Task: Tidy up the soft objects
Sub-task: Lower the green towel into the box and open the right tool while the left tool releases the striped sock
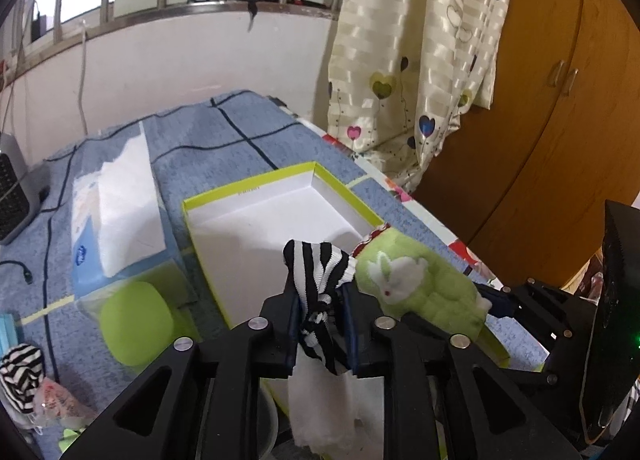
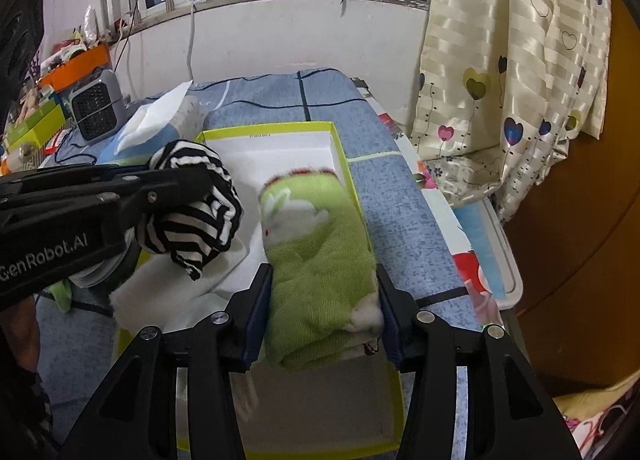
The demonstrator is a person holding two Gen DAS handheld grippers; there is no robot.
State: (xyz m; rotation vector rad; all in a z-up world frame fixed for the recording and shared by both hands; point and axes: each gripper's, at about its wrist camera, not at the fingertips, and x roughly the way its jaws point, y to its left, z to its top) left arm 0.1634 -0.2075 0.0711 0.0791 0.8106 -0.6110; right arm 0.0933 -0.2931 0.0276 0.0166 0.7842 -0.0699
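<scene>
My left gripper [image 1: 320, 300] is shut on a black-and-white striped sock [image 1: 318, 272] and holds it above the white box with a lime rim [image 1: 280, 179]. A white cloth [image 1: 324, 408] hangs below it. The striped sock [image 2: 196, 199] and left gripper also show in the right wrist view. My right gripper [image 2: 324, 300] is shut on a rolled green towel with a white rabbit [image 2: 316, 244], which rests along the box's right side [image 2: 344, 155]. The towel also shows in the left wrist view [image 1: 420, 288]. A second striped sock [image 1: 20, 376] lies at lower left.
The box sits on a blue checked cloth [image 1: 248, 131]. A tissue pack [image 1: 116, 211] and a lime round object [image 1: 136, 324] lie left of it. A small grey heater [image 2: 96, 103] stands at the back left. A curtain [image 2: 512, 71] and a wooden wardrobe [image 1: 540, 99] are to the right.
</scene>
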